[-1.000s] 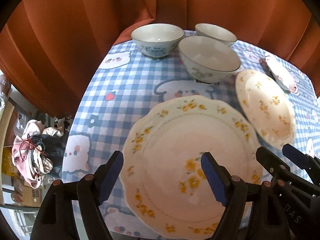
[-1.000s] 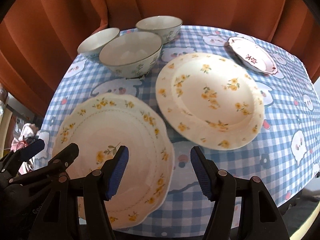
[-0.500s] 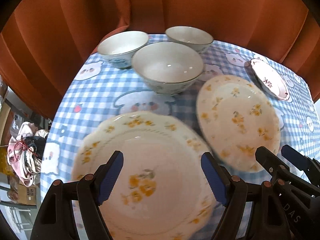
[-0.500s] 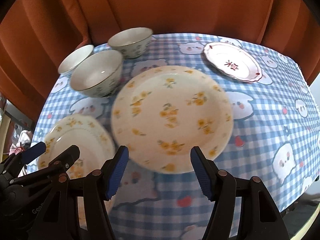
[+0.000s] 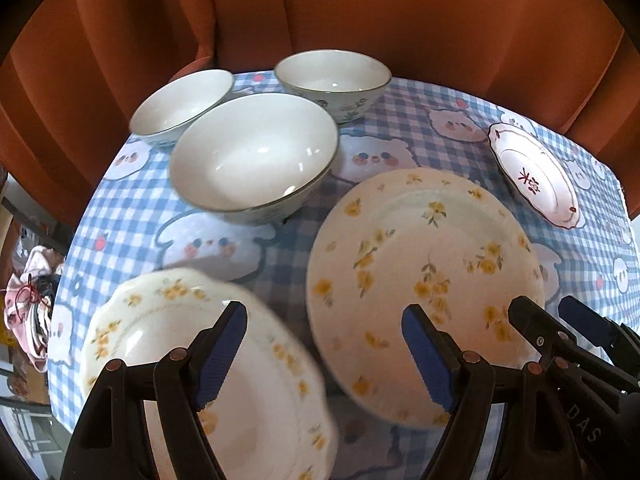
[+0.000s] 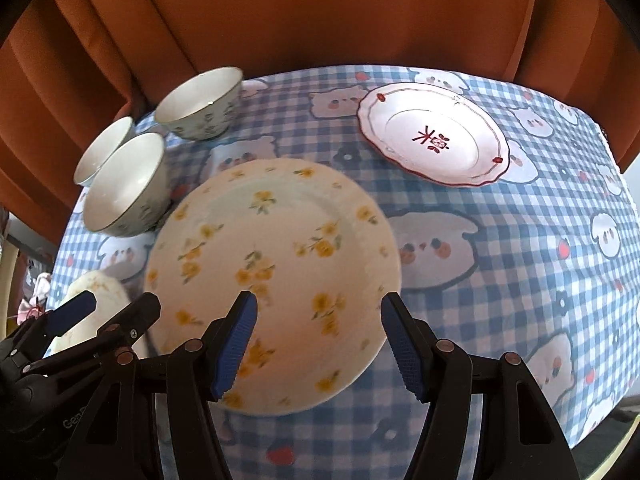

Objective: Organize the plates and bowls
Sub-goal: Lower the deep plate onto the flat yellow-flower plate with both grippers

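At eight o'clock on the surface [image 5: 400, 120], the scalloped floral plate [image 5: 160, 344] is lying under the left tongs [image 5: 326, 354], which are hanging wide open and holding nothing. The three bowls [image 5: 252, 156] are clustering at eleven o'clock. The round floral plate [image 6: 272, 264] is sitting centrally beneath the right tongs [image 6: 316, 346], also gaping and gripping nothing; the red-patterned plate [image 6: 434, 136] is resting at two. Judging by this, an approach is underway; next, one pair needs lowering onto a plate rim.

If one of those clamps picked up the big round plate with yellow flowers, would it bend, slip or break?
The yellow-flowered plate looks like glazed ceramic, so probably rigid and brittle if dropped. Its glossy surface may be slippery under the right tool. It lies flat on the checked tablecloth with a low rim, so getting a pad under the edge may be awkward.
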{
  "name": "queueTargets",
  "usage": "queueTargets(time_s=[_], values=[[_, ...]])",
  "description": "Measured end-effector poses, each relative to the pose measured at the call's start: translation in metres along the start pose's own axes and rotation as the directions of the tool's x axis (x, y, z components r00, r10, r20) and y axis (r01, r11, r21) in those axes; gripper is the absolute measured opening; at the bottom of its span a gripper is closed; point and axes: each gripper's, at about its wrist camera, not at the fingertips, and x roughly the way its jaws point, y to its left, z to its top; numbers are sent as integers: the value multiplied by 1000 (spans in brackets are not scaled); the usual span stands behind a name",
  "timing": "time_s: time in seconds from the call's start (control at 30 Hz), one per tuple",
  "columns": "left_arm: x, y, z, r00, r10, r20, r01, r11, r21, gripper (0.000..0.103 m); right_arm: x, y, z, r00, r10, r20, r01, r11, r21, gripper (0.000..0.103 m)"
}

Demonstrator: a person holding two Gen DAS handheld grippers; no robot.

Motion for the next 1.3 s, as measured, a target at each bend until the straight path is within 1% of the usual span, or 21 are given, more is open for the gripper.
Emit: queueTargets(time_s=[0.23, 0.33, 0.47, 0.6, 0.67, 0.73, 0.9, 1.0, 1.3], values=[[31, -10, 12, 999, -4, -42, 4, 1000, -8, 77, 33, -15, 17, 1000, -2, -29, 2, 1000, 1, 68], [42, -13, 17, 998, -8, -57, 7, 1000, -13, 75, 42, -17, 23, 1000, -15, -20, 15, 1000, -3, 73], [53, -17, 23, 997, -6, -72, 5, 1000, -16, 72, 58, -20, 32, 999, -9, -43, 9, 1000, 3, 73], [59, -21, 24, 996, -11, -87, 10, 1000, -15, 68, 67, -22, 37, 999, -8, -45, 8, 1000, -1, 73], [59, -22, 24, 996, -10, -86, 9, 1000, -16, 68, 71, -23, 39, 998, -13, -53, 13, 1000, 3, 73], [59, -23, 24, 997, -5, -83, 3, 1000, -17, 68, 72, -24, 39, 998, 4, -55, -4, 1000, 6, 68], [58, -30, 21, 996, -4, -86, 5, 1000, 8, 68, 71, -25, 38, 999, -14, -52, 13, 1000, -4, 66], [55, -40, 15, 996, -12, -92, 15, 999, 29, 68, 67, -29, 33, 998, -26, -55, 27, 1000, 2, 66], [45, -72, -9, 992, -37, -123, 48, 995, 87, 68, 47, -59, 1, 994, -73, -84, 76, 997, 27, 66]])
